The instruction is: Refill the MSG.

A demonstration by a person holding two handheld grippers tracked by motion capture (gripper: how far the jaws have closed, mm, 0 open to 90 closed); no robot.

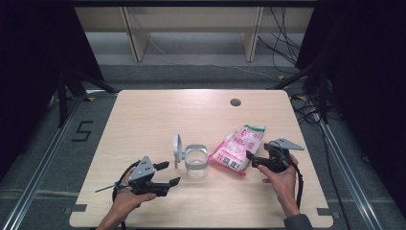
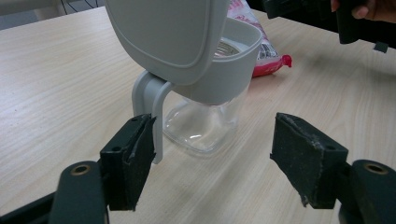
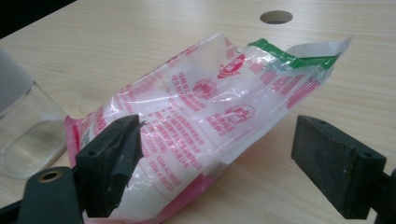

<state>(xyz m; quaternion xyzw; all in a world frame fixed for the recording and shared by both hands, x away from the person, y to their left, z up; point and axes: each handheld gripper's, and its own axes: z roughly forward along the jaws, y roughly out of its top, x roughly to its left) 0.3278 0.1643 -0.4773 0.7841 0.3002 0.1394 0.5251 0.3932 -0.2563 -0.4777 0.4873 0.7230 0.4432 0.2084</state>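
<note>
Near table edge: the person's two hands come in over the near edge of the wooden table point(image 1: 158, 115), with bare wood in front of each wrist.
Left gripper: the left gripper point(image 1: 165, 175) is held near the front left, its jaws spread wide and gripping nothing.
Left gripper and jar: in the left gripper view the jar point(image 2: 205, 116) stands just beyond the open jaws; the left pad is just beside the jar's grey hinge arm, and I cannot tell whether they touch.
Right gripper: the right gripper point(image 1: 250, 159) is released, jaws wide apart.
Right gripper and bag: in the right gripper view the bag point(image 3: 201, 126) lies between and just beyond the jaws; the left pad sits against or just over its near edge, and contact is not clear; the right pad is apart from it.
Jar: clear glass with a grey collar, its lid point(image 1: 177, 145) flipped up and standing open, near the table's middle.
Bag: a pink, white and green plastic pouch point(image 1: 238, 147) lying flat just right of the jar, its green end pointing away.
Far room: the far half of the table is open wood up to a round hole point(image 1: 235, 102) near the back edge.
</note>
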